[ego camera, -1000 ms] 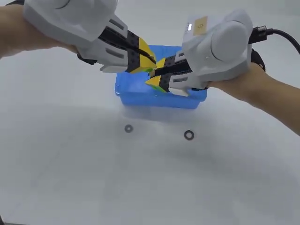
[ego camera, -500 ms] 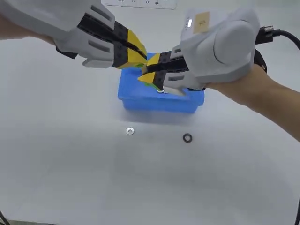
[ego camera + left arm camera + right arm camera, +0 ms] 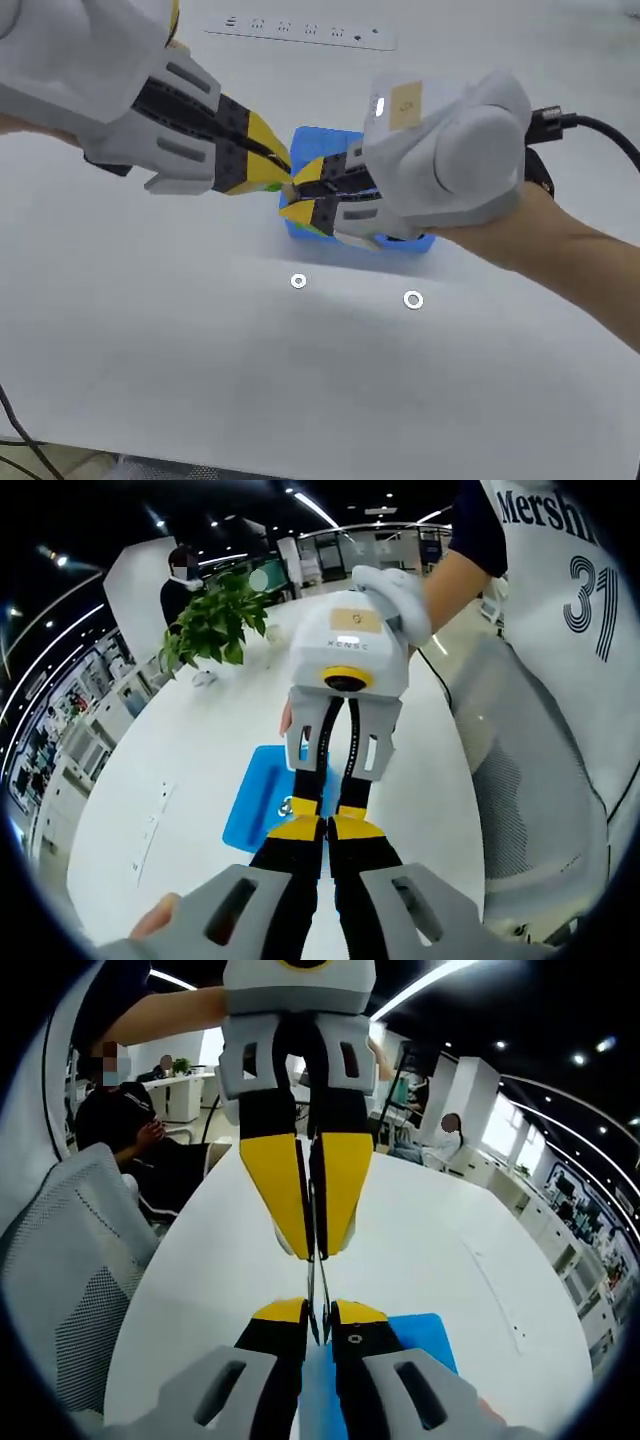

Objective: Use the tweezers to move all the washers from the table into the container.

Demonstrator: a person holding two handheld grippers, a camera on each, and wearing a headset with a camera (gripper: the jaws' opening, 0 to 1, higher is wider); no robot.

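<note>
Tweezers (image 3: 312, 1280): I am pinching them in the closed fingers of both left gripper (image 3: 282, 172) and right gripper (image 3: 298, 192) over the container (image 3: 318, 140), likely resetting my hold

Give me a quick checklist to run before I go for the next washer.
1. Tweezers gripped: ok. They sit between the closed jaws of the right gripper, and the left gripper looks closed on them too.
2. Tweezer tips empty: cannot tell, they are too thin to see.
3. All washers moved: not ok. One washer and a second washer lie on the table.
4. Container ready: ok, it stands just behind the grippers.
5. Way down to the washers: ok, bare table in front of the container.
</note>
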